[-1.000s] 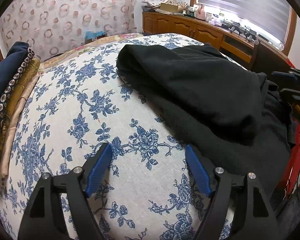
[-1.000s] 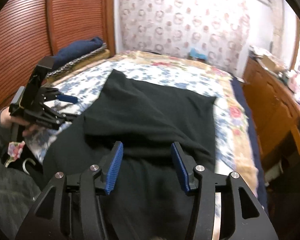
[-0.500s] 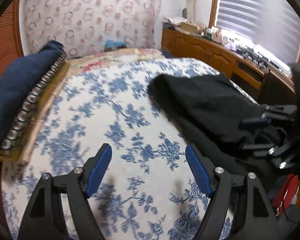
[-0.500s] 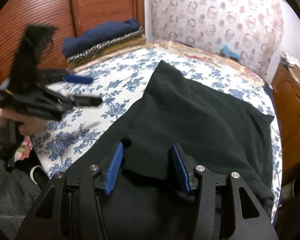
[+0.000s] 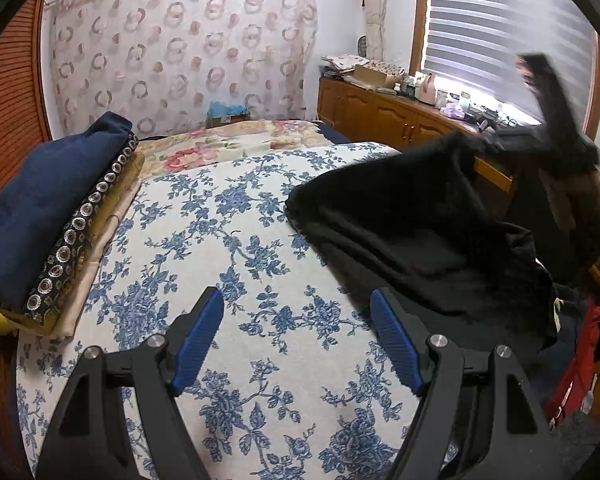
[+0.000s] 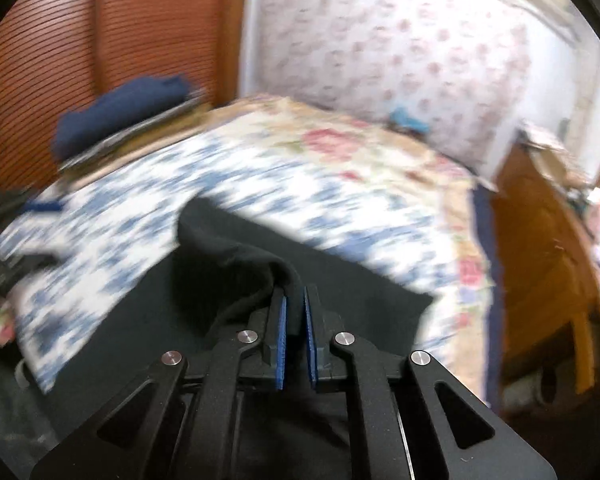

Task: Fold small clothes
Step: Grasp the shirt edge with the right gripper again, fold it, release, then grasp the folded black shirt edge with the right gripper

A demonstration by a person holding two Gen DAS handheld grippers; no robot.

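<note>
A black garment (image 5: 412, 232) lies bunched on the right side of a bed with a blue floral cover (image 5: 228, 248). My left gripper (image 5: 296, 316) is open and empty, low over the cover, left of the garment. My right gripper (image 6: 293, 300) is shut on a fold of the black garment (image 6: 236, 264) and lifts its edge; this view is motion-blurred. In the left wrist view the right gripper (image 5: 548, 120) appears blurred at the upper right, holding the cloth's raised corner.
A stack of folded clothes, navy on top (image 5: 48, 208), sits at the bed's left edge by a wooden louvred wall (image 5: 8, 112). A wooden dresser (image 5: 384, 116) with clutter stands at the right under a window. Red cloth (image 5: 580, 356) hangs off the bed's right side.
My right gripper has shut on the black garment's edge and pulled it up and to the right. My left gripper stayed open and drew back left, away from the garment.
</note>
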